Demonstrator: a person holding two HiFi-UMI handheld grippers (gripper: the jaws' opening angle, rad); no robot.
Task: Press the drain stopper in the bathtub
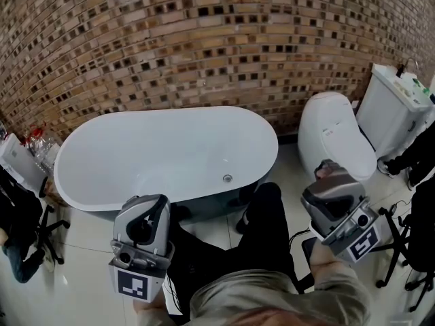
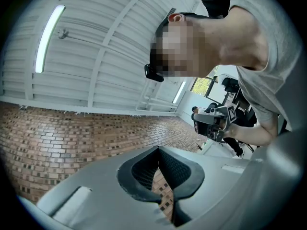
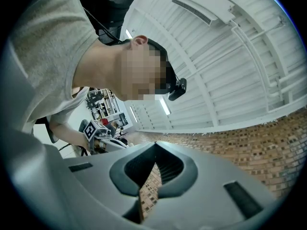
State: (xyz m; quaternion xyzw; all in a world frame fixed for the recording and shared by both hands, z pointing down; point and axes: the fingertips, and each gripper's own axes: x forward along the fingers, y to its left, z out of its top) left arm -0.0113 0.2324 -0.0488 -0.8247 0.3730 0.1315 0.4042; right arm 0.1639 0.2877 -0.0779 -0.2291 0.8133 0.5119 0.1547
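In the head view a white oval bathtub stands against the brick wall. Its small round metal drain stopper sits in the tub floor near the right end. Both grippers are held close to my body, well short of the tub, and tilted up towards the ceiling. My left gripper is shut with nothing between its black ribbed pads. My right gripper is also shut and empty. Each gripper view shows ceiling, brick wall and the other gripper, not the tub.
A white toilet with its cistern stands right of the tub. My black-trousered leg reaches to the tub's front edge. A chair base and a bag are at the left, and another chair base is at the right.
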